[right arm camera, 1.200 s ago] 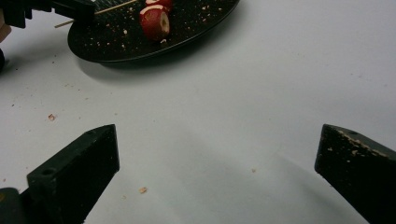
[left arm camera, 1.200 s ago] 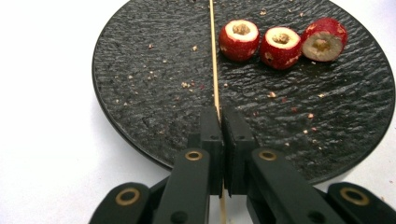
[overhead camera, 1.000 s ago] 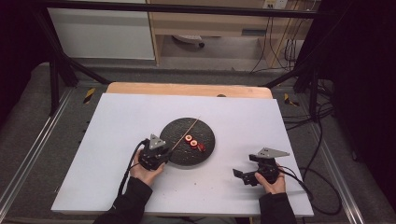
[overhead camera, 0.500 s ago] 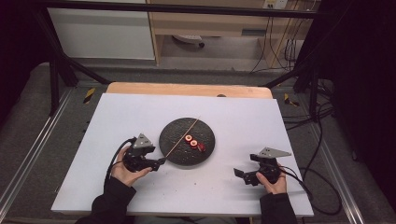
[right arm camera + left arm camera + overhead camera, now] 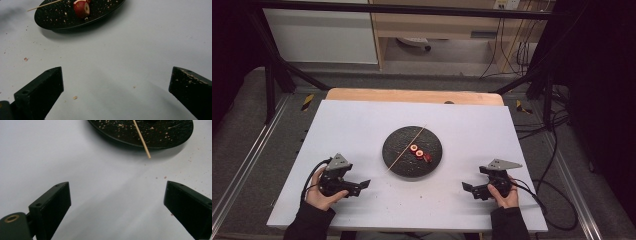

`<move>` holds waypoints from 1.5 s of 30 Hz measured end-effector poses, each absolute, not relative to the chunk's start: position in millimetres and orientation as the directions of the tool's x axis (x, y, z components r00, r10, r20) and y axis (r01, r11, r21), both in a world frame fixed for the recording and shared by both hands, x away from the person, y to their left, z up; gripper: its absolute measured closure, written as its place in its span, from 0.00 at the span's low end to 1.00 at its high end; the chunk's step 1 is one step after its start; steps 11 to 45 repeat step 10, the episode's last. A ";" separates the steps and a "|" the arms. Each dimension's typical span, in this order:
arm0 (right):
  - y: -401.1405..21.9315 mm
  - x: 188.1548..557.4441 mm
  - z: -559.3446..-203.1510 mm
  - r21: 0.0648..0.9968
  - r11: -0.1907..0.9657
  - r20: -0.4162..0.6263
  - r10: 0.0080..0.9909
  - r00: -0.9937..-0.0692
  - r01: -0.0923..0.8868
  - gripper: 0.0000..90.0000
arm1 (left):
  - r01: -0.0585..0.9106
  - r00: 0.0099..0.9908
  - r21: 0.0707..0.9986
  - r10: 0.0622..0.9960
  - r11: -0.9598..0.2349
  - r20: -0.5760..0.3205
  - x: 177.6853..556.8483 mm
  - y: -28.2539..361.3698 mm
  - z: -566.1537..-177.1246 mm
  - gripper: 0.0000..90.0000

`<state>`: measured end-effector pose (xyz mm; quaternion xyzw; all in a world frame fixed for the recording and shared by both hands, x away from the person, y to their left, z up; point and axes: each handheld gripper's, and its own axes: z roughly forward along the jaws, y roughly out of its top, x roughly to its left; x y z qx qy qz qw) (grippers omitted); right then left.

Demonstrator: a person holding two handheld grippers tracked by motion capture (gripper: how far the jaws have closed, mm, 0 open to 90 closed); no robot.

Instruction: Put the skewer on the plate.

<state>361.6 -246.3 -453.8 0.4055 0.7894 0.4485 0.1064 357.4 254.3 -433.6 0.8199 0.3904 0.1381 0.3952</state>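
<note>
A round black plate sits mid-table with a thin wooden skewer lying across it and small red fruit pieces beside the stick. My left gripper is near the table's front left, apart from the plate, and its jaws have just been opening; nothing lies between them. In the left gripper view the jaws stand wide, with the plate and the skewer tip ahead. My right gripper rests at the front right, open and empty. The right gripper view shows the plate and a red fruit piece.
The white table top carries small crumbs near the plate. A wooden strip runs along the far edge. Black frame bars and cables surround the table, with a cable loop at the right.
My left gripper has pulled away from the plate's left rim toward the front left and opened. The skewer stays on the plate. The right gripper has not moved.
</note>
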 end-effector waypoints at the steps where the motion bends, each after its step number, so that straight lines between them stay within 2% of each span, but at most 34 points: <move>1: -245.7 361.5 -454.5 0.792 0.272 0.196 0.735 -0.649 0.547 0.01 | 0.532 0.654 0.761 0.751 -0.373 -0.089 355.5 258.0 -435.5 0.07; 8: -245.7 361.8 -457.8 0.784 0.279 0.198 0.734 -0.650 0.555 0.01 | 0.525 0.640 0.768 0.765 -0.366 -0.073 346.6 276.9 -447.1 0.06; 45: -245.9 361.6 -457.4 0.785 0.277 0.200 0.733 -0.650 0.554 0.01 | 0.527 0.640 0.768 0.765 -0.364 -0.076 346.3 277.6 -447.9 0.06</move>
